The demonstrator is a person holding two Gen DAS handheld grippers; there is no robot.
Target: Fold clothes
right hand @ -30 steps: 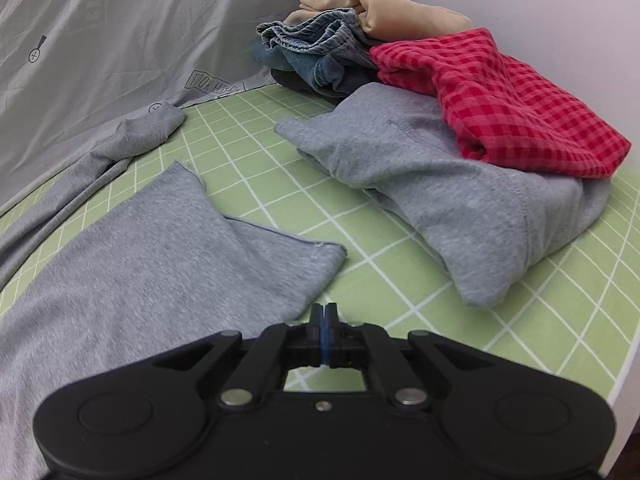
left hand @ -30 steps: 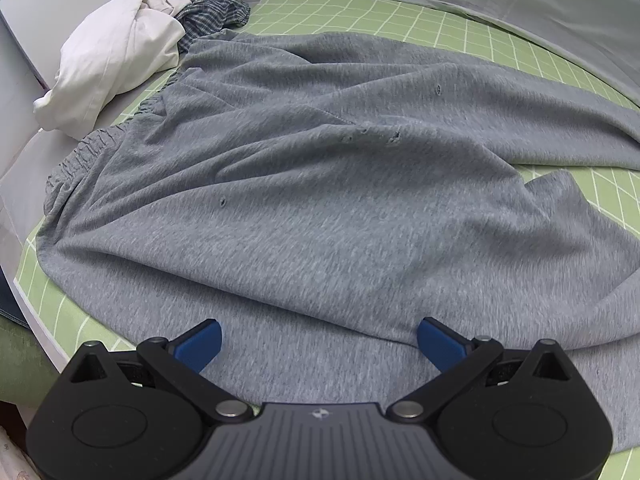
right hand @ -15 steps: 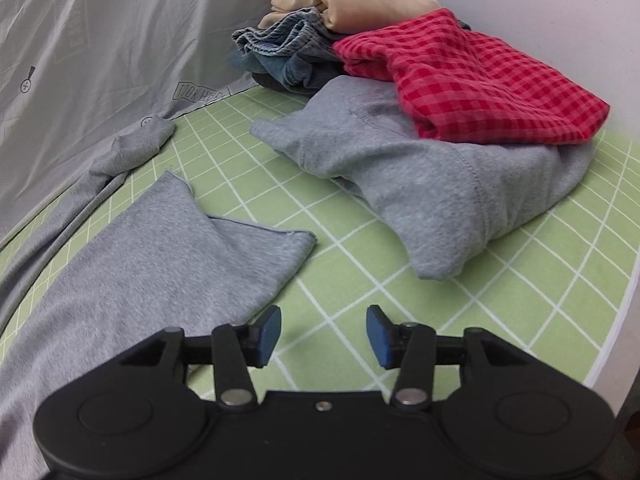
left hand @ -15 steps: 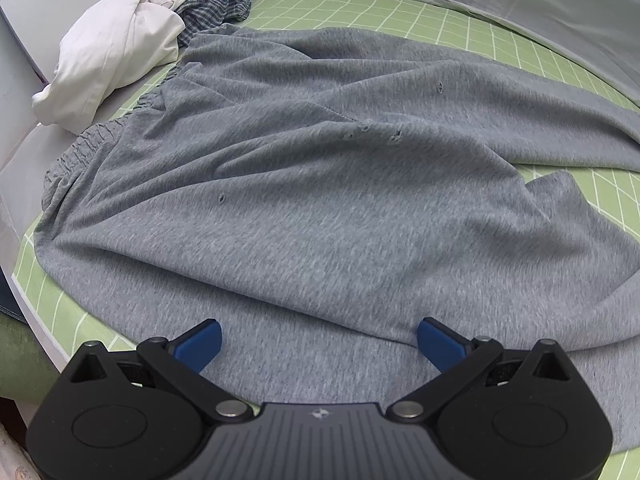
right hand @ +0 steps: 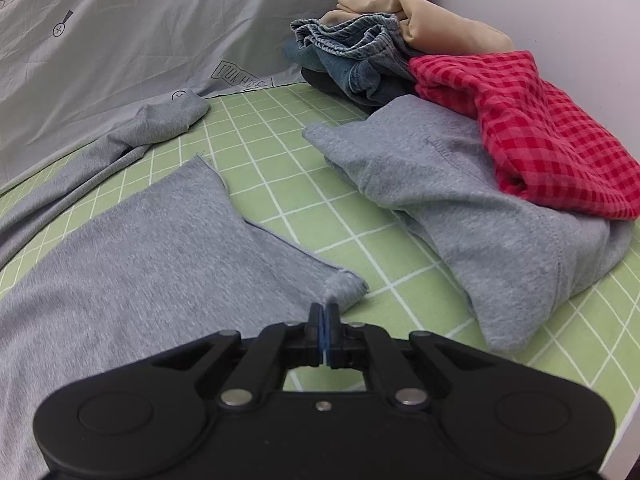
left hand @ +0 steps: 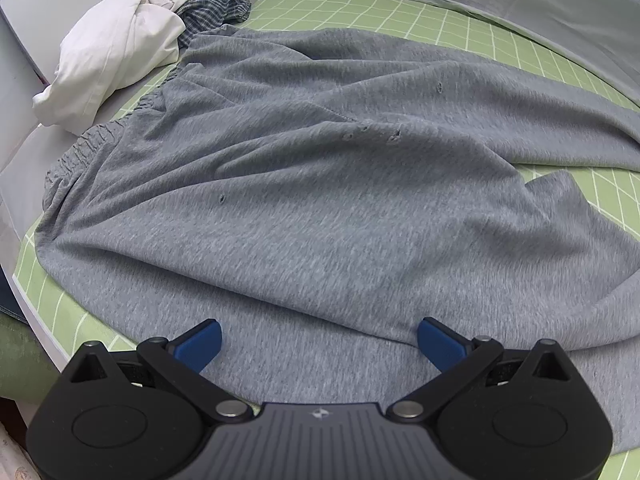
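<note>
Grey jersey trousers (left hand: 320, 200) lie spread over the green grid mat (left hand: 400, 12), with the elastic waistband (left hand: 92, 140) at the left. My left gripper (left hand: 318, 342) hovers open over the near edge of the trousers, and nothing sits between its blue pads (left hand: 200, 342). In the right wrist view the near trouser leg (right hand: 140, 264) ends in a hem corner (right hand: 346, 286) that bunches up at my right gripper (right hand: 323, 314). That gripper is shut, pinching this corner. The other leg (right hand: 160, 124) stretches toward the back.
A white cloth (left hand: 116, 48) and a checked garment (left hand: 212, 6) lie beyond the waistband. On the right are a folded grey garment (right hand: 460, 200), a red checked one (right hand: 540, 132), jeans (right hand: 352, 48) and a beige piece (right hand: 432, 20). A grey printed sheet (right hand: 140, 28) rises behind the mat.
My right gripper opened, shifted onto the trouser leg's hem corner and shut again; the corner now bunches at its tips. The left gripper has stayed open in place.
</note>
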